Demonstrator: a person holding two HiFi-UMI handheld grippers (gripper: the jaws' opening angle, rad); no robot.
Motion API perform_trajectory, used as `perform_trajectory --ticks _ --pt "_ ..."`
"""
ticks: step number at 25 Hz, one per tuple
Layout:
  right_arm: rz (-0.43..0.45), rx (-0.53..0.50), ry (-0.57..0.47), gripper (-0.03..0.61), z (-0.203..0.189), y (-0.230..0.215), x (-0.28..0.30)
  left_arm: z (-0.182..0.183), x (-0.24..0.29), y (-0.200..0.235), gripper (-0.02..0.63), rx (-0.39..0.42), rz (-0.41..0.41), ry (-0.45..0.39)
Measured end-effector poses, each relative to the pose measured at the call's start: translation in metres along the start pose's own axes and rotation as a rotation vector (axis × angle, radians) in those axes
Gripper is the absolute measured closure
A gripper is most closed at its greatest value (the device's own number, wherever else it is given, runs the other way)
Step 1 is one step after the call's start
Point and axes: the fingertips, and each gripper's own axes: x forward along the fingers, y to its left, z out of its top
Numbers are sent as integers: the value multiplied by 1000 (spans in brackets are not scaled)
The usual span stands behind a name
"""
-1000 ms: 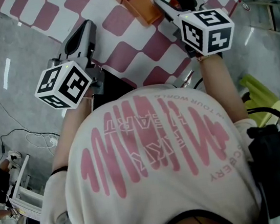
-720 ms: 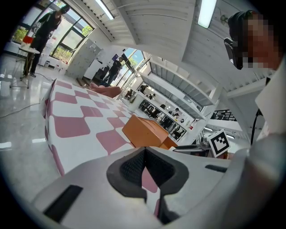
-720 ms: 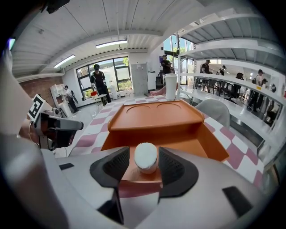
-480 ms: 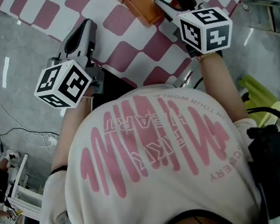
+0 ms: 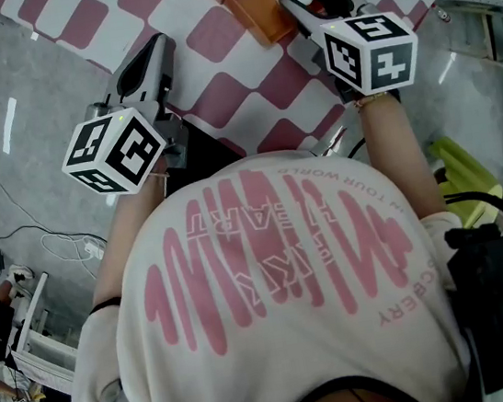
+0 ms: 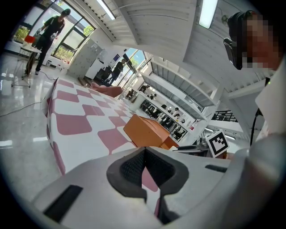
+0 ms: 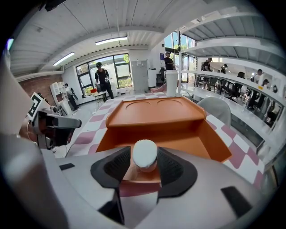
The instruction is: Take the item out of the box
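As the fingers (image 7: 172, 166) of the right gripper (image 7: 145, 169) have just been closing round the white-capped cylinder (image 7: 145, 153), flanking it without clearly pressing, an even squeeze and a straight lift seem wise. Small and round-topped, it stands at the orange box's (image 7: 196, 138) near edge, lower centre. The left gripper (image 6: 144, 169) has its fingers shut, empty.

We log white round-topped item (image 7: 145, 154), upright, at open front edge of orange box (image 7: 196, 143).
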Motion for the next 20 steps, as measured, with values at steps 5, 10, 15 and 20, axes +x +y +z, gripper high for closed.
perform_trajectory --ticks 5,10,15,20 --pt "-15 -4 4 411 -1 -2 0 -1 -2 0 606 0 -1 3" --pt "-33 -37 17 413 -1 -2 0 3 -3 -1 606 7 -5 4" --pt "-43 -44 13 419 -2 -3 3 1 -1 1 606 5 -8 9" --pt "-42 -76 25 420 -4 -2 4 -3 -1 2 606 2 -6 10"
